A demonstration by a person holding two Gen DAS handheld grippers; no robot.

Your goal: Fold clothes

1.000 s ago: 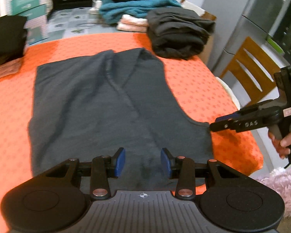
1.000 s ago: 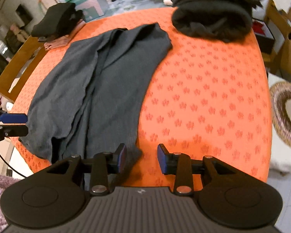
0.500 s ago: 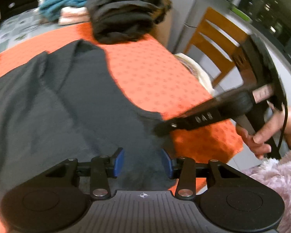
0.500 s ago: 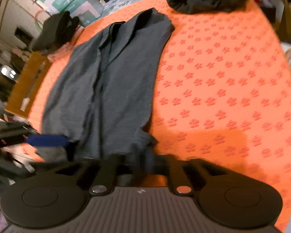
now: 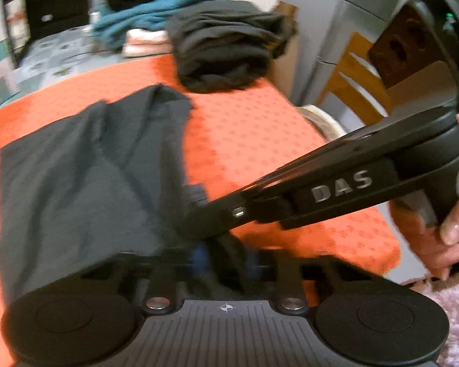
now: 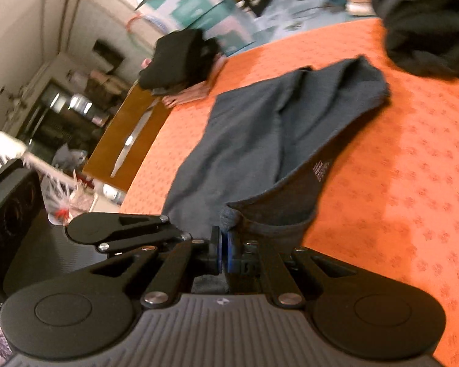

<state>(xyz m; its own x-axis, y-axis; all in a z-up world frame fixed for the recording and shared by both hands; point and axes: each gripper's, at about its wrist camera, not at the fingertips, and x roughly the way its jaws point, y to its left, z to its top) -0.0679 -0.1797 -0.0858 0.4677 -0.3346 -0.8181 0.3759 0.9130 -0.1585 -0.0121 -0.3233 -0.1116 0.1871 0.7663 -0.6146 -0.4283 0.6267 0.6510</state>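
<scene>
A dark grey garment (image 5: 85, 171) lies spread on the orange tablecloth (image 5: 254, 131); it also shows in the right wrist view (image 6: 260, 140). My right gripper (image 6: 224, 249) is shut on the garment's near hem and lifts that corner, so the fabric curls up. In the left wrist view the right gripper (image 5: 195, 202) reaches across from the right to the garment's edge. My left gripper (image 5: 225, 258) is blurred, with its jaws still apart over the near hem beside the right one.
A folded dark pile (image 5: 229, 46) sits at the table's far right, with teal and pink clothes (image 5: 143, 15) behind. A black folded pile (image 6: 180, 58) lies at the far left. A wooden chair (image 5: 361, 82) stands right of the table.
My right gripper has closed on the near hem and raised it. The left gripper swung back left and moved in close beside the right one; its jaws have narrowed.
</scene>
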